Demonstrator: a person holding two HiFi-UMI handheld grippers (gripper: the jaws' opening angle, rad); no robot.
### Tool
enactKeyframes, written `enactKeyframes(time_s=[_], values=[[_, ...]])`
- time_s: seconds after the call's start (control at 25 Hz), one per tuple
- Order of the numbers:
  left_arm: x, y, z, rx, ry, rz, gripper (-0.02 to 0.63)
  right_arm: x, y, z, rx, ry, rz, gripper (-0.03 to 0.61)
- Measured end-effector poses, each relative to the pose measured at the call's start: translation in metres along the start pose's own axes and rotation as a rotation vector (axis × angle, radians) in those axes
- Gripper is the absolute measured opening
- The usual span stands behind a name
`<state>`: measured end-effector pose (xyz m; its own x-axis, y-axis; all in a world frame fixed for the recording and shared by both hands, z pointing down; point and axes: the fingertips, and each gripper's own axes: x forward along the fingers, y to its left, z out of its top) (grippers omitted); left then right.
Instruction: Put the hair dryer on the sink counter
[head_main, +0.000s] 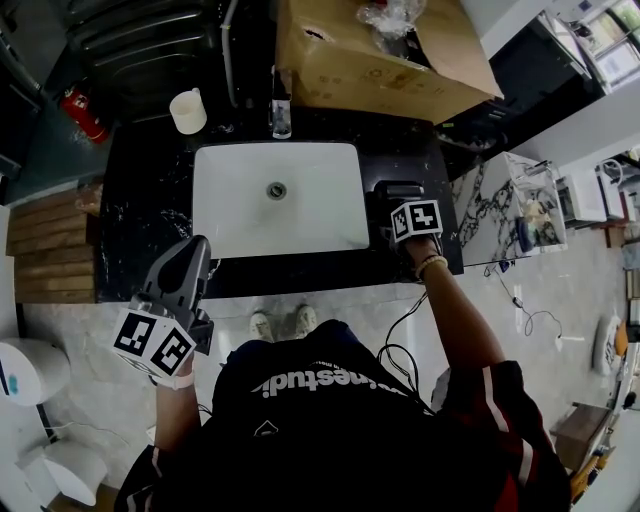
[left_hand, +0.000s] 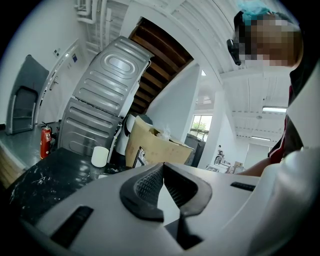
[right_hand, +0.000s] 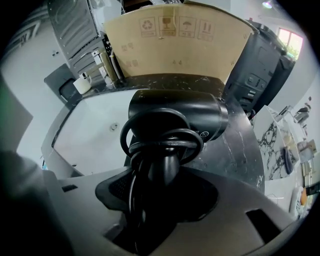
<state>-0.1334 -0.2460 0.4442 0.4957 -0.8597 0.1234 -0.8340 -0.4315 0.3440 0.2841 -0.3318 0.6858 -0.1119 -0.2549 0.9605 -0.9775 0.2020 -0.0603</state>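
The black hair dryer (head_main: 392, 186) (right_hand: 175, 112) lies on the black marble sink counter (head_main: 150, 200) (right_hand: 235, 150), just right of the white basin (head_main: 280, 200) (right_hand: 95, 130). Its cord (right_hand: 160, 140) is looped round the handle. My right gripper (head_main: 405, 208) (right_hand: 165, 195) is open, its jaws standing wider than the handle and cord between them. My left gripper (head_main: 197, 245) (left_hand: 162, 167) is shut and empty, held in front of the counter's edge to the left of the basin, tilted upward.
A large cardboard box (head_main: 380, 60) (right_hand: 175, 40) (left_hand: 155, 147) stands at the back right of the counter. A white cup (head_main: 188, 110) (left_hand: 100, 156) sits at the back left, a faucet (head_main: 281, 105) behind the basin. A red fire extinguisher (head_main: 82, 112) stands far left.
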Motion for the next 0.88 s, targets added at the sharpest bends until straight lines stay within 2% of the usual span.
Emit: enactKeyframes(time_s=[0.2, 0.44, 0.64, 0.88], values=[[0.002, -0.002, -0.001, -0.003, -0.005, -0.011, 0.017, 0.002, 0.000, 0.000, 0.004, 0.050, 0.006, 0.245], [-0.003, -0.002, 0.001, -0.007, -0.013, -0.016, 0.017, -0.001, 0.008, -0.001, 0.061, 0.059, 0.085, 0.279], [-0.010, 0.000, 0.005, -0.006, -0.023, -0.009, 0.017, -0.012, 0.004, -0.006, 0.094, 0.020, 0.107, 0.282], [-0.008, 0.004, 0.005, 0.014, -0.002, 0.001, 0.017, -0.039, 0.006, -0.004, 0.073, -0.053, 0.130, 0.284]])
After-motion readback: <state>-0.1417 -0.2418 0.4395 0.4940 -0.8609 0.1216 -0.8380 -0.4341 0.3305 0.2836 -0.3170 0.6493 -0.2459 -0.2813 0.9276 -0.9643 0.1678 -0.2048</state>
